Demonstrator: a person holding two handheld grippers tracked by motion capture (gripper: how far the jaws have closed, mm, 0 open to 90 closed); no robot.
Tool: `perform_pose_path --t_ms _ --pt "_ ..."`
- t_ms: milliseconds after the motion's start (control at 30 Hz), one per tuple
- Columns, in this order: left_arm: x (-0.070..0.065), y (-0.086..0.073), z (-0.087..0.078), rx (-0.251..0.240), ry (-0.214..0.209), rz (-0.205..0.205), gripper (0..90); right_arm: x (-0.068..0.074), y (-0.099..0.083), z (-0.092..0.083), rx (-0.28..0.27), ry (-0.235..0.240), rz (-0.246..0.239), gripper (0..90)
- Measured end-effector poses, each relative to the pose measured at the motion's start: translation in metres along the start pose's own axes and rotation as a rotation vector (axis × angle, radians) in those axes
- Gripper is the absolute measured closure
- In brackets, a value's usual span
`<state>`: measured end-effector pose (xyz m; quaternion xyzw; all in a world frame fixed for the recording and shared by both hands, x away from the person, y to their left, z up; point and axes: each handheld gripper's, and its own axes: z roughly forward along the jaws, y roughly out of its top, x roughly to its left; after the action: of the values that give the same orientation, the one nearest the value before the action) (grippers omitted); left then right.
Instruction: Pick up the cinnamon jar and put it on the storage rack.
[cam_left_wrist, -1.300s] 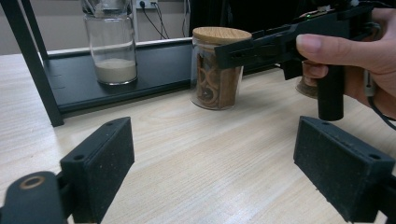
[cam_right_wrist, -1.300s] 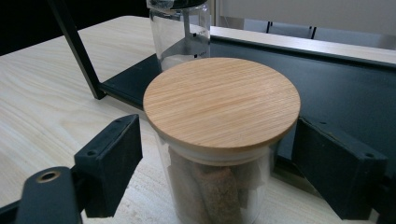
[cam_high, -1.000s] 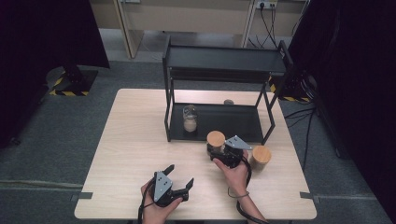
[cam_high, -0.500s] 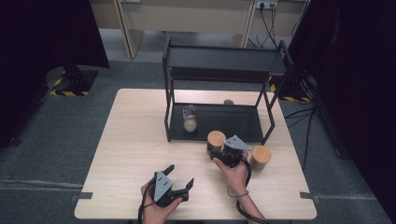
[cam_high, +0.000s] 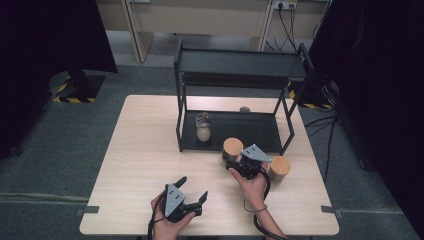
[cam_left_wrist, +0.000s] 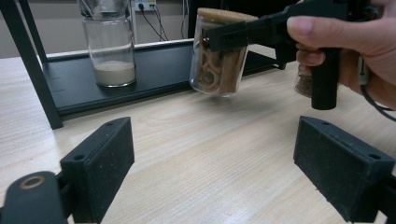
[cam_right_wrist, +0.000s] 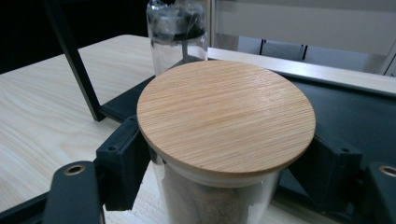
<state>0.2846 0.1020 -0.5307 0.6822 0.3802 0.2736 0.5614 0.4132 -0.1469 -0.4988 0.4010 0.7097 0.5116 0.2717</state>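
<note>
A glass jar with a wooden lid hangs in front of the black rack's lower shelf, held just off the tabletop and slightly tilted. My right gripper is shut on it below the lid, one jaw on each side of the neck. The jar holds brown pieces. My left gripper rests near the table's front edge, open with nothing between its pads. A glass jar with white powder stands on the lower shelf at the left.
A second wooden-lidded jar stands on the table right of my right hand. The two-tier black rack spans the back of the wooden table. A small round object lies behind the shelf.
</note>
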Motion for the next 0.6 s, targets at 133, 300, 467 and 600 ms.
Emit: perform_pose_path --t_ms 133,300,467,600 --pt "0.000 0.000 0.000 0.000 0.000 0.002 12.0 0.000 0.007 -0.003 -0.016 -0.005 -0.002 26.4" --pt "0.000 0.000 0.000 -0.001 0.001 0.005 12.0 -0.001 0.016 -0.003 -0.035 -0.016 0.006 26.3" --pt "0.000 0.000 0.000 0.000 0.000 0.004 12.0 -0.004 0.025 -0.003 -0.051 -0.026 0.014 26.4" --pt "-0.001 0.000 0.000 -0.001 0.000 0.007 12.0 -0.006 0.030 -0.002 -0.061 -0.033 0.021 26.4"
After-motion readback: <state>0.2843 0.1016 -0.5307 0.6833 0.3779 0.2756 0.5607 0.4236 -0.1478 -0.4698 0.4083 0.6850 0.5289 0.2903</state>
